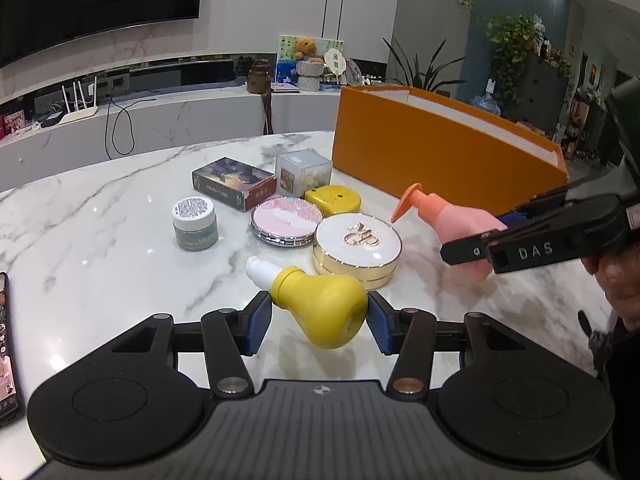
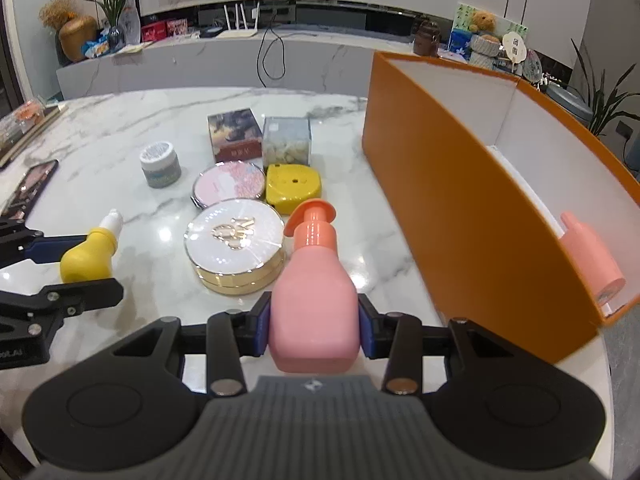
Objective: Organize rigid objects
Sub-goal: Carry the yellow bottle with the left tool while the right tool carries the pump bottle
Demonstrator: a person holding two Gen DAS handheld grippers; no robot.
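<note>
My left gripper (image 1: 319, 320) is shut on a yellow bulb-shaped bottle (image 1: 320, 308) with a white nozzle, its blue pads pressing both sides. It also shows at the left of the right wrist view as the yellow bottle (image 2: 88, 256). My right gripper (image 2: 314, 328) is shut on a pink pump bottle (image 2: 314, 300) with an orange pump head pointing away from me. From the left wrist view, that pink bottle (image 1: 456, 220) hangs tilted in front of the open orange box (image 1: 420, 148). Inside the orange box (image 2: 460, 200) lies another pink bottle (image 2: 592, 256).
On the marble table (image 1: 100, 240) sit a white-gold compact (image 2: 234, 244), a pink compact (image 2: 229, 184), a yellow case (image 2: 293, 186), a grey jar (image 2: 160, 164), a dark card box (image 2: 234, 134) and a clear cube (image 2: 287, 140). A phone (image 2: 28, 188) lies at the left edge.
</note>
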